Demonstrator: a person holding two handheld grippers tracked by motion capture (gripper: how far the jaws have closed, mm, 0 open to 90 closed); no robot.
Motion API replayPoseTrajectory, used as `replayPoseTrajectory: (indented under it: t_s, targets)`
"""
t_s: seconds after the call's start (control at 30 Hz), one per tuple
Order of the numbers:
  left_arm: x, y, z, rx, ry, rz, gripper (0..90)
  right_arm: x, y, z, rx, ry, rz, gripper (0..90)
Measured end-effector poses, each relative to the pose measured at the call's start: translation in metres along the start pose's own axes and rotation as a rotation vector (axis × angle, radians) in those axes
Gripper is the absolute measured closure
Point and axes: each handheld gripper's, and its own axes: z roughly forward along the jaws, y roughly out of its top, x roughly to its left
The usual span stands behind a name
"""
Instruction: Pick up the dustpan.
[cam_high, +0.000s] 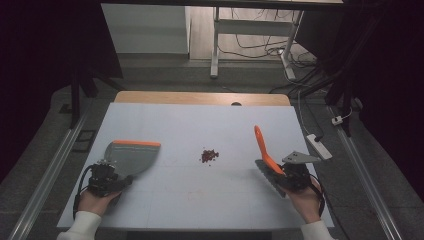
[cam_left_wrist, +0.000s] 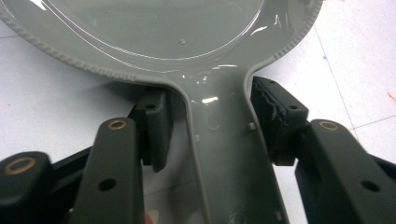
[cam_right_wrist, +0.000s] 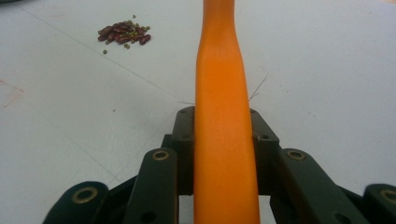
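A grey dustpan (cam_high: 132, 156) with an orange front lip lies flat on the left of the white tabletop (cam_high: 200, 120). My left gripper (cam_high: 116, 173) sits at its rear. In the left gripper view the dustpan's handle (cam_left_wrist: 224, 154) runs between the jaws of the left gripper (cam_left_wrist: 210, 107); the right pad (cam_left_wrist: 275, 116) is at its edge and a slit of table shows by the left pad. On the right, my right gripper (cam_high: 281, 172) is shut on the orange handle (cam_right_wrist: 219, 70) of a brush (cam_high: 263, 147), dark bristles low. A small pile of red beans (cam_high: 209, 155) (cam_right_wrist: 123, 34) lies between them.
A white power strip (cam_high: 319, 146) lies off the table's right edge with its cable trailing back. A wooden strip (cam_high: 200, 98) borders the far edge. A person's hands hold both grippers near the front edge.
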Motion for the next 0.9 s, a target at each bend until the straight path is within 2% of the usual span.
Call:
replayPoseTrajectory:
  t_s: [0.13, 0.3, 0.77, 0.9]
  targets:
    - [0.005, -0.001, 0.0, -0.023, 0.0, -0.013, 59.9, -0.001, -0.001, 0.0, -0.001, -0.002, 0.0, 70.3]
    - [0.01, -0.002, -0.001, -0.03, -0.019, -0.018, 60.9, 0.0, -0.001, 0.001, 0.005, 0.001, 0.0, 70.3]
    - [0.013, -0.004, -0.007, -0.056, -0.012, 0.016, 61.4, 0.0, -0.001, 0.001, 0.004, 0.003, -0.002, 70.3]
    - [0.014, -0.003, -0.008, -0.063, -0.024, 0.034, 61.5, 0.0, 0.0, 0.0, -0.001, 0.003, -0.004, 70.3]
